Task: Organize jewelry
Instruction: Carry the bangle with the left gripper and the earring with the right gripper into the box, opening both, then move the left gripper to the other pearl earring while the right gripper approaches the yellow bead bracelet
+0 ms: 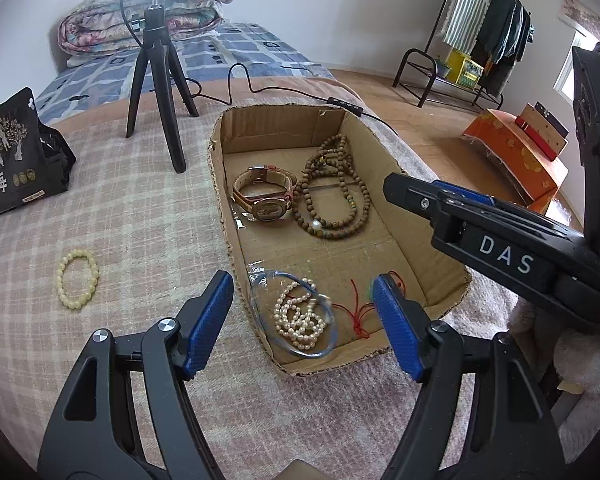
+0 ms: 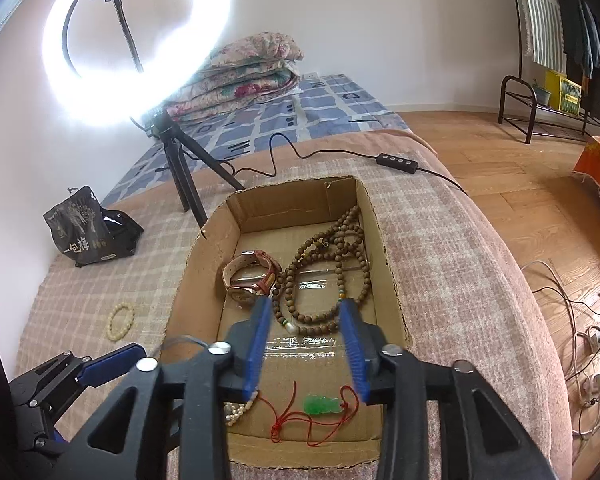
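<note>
Cardboard box, four pieces (one bracelet outside)

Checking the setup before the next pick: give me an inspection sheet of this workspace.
Surface: plaid blanket over a bed.
Job's things: cardboard box holds watch, brown bead necklace, pearl strand, clear bangle, green pendant on red cord; cream bracelet lies outside on the blanket.
Clutter: black snack bag.
Grippers: left hand-held gripper open, empty; right hand-held gripper open, empty, over the box.
Cables: ring light cord with inline switch.
Surroundings: ring light tripod, folded quilts, clothes rack.
</note>
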Available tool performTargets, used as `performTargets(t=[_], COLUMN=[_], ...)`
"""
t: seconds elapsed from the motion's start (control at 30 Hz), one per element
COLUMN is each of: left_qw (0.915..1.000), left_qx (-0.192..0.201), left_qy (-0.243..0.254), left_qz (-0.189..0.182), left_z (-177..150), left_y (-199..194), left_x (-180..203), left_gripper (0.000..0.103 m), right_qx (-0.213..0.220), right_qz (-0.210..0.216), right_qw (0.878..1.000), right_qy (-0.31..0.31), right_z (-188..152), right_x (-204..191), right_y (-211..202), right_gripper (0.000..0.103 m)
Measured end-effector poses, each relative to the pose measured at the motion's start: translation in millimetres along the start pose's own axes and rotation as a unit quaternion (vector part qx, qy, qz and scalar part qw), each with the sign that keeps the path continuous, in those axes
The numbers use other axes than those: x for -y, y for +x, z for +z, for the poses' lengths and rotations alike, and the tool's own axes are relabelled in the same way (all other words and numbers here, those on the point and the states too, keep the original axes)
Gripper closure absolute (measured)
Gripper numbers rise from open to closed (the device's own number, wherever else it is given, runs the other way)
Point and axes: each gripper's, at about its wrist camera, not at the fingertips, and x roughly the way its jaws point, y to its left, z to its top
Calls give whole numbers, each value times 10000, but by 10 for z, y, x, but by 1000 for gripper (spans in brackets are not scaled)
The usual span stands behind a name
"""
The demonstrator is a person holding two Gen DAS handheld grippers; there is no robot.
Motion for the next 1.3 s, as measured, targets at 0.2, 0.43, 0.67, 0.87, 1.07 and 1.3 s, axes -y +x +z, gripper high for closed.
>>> performTargets(t=[0.2,0.43,0.67,0.87,1.07,1.3], left_qw=[10000,10000,10000,9999,9996,9993], left_qx=[-46,-14,-17,62,175,242], left_qy=[-17,-29,28,67,170,177], left_qz=[-1,7,62,78,153,225], left_z=[-9,-14,-40,-57,-68,-115], left_y=[-7,-48,-140,-291,-444,-607], left_x=[-2,-7,-20,-34,-56,-165], left_gripper=[28,22,22,22,22,22], right_qx=[89,149,181,203,275,337], right_qz=[-97,-268,-292,-283,-298,-283], right_qw=[9999,9995,9994,9994,9992,9990], right_qy=[60,53,95,3,-70,-43], right_z=[26,40,55,71,89,105], right_x=[2,-27,-48,-136,-219,-273], right_y=[-56,-117,-190,-264,-363,-454], right_gripper=[33,16,12,12,12,12])
